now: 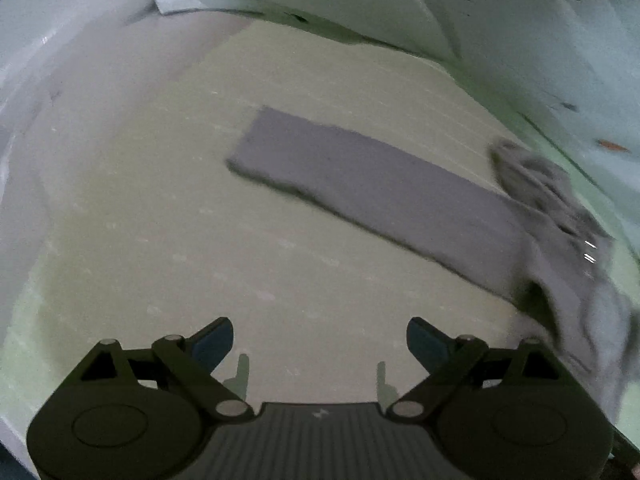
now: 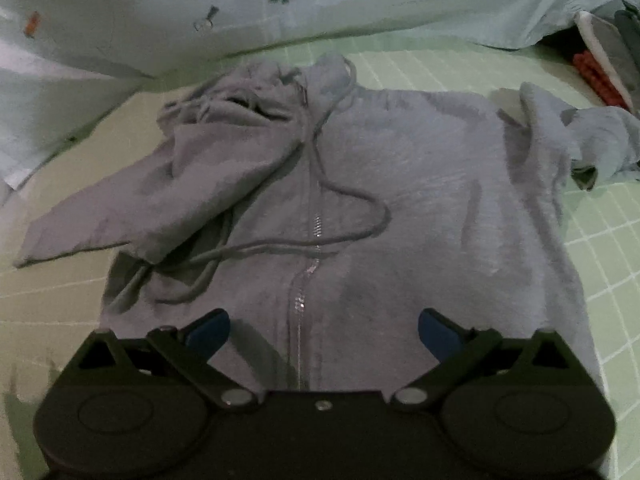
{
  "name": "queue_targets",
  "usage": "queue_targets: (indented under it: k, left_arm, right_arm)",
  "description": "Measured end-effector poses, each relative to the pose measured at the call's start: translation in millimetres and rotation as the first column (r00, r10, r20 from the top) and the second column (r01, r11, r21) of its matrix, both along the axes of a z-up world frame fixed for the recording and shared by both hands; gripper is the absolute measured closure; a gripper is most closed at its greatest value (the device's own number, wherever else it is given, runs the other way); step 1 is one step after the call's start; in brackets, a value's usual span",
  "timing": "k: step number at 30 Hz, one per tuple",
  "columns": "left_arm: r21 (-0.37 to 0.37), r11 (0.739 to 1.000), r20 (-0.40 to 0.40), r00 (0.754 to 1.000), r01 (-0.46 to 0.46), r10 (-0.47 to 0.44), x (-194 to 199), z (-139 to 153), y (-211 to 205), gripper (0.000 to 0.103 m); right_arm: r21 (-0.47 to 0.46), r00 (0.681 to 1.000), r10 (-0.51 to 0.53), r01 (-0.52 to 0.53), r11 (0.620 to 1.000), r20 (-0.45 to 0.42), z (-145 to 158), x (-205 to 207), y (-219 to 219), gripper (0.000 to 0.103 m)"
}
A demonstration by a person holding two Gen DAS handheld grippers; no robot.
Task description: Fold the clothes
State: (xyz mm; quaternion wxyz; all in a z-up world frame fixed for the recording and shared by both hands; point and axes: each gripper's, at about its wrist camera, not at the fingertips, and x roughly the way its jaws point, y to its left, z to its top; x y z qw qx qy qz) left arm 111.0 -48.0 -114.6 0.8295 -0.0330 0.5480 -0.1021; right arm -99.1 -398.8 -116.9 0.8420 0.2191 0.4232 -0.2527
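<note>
A grey zip-up hoodie (image 2: 420, 208) lies front up on a pale green checked bedsheet (image 2: 608, 264). Its hood (image 2: 248, 104) is bunched at the far end, and the drawstring (image 2: 360, 224) loops across the chest beside the zipper (image 2: 308, 272). One sleeve (image 1: 360, 184) stretches flat across the sheet in the left wrist view; the other sleeve (image 2: 580, 132) is crumpled at the right. My right gripper (image 2: 324, 332) hovers open over the lower front of the hoodie, with only cloth below. My left gripper (image 1: 320, 344) hangs open above the bare sheet (image 1: 160, 220), short of the stretched sleeve.
A light blanket with carrot prints (image 2: 200, 12) is heaped along the far edge of the bed. Some grey and red items (image 2: 604, 64) sit at the far right corner. White bedding (image 1: 48, 40) rises at the left in the left wrist view.
</note>
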Motion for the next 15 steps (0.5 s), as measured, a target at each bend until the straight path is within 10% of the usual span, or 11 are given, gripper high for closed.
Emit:
queue_targets:
  k: [8,15]
  left_arm:
    - [0.093,0.995,0.017,0.999,-0.047,0.046,85,-39,29,0.01]
    - [0.132,0.989,0.113,0.99,0.071,-0.086,111,-49,16,0.035]
  right_arm:
    - [-0.04,0.986,-0.116,0.112,0.993,-0.116,-8,31,-9,0.001]
    - [-0.086,0.969,-0.141,0.126,0.988,-0.201,-10,61,1,0.001]
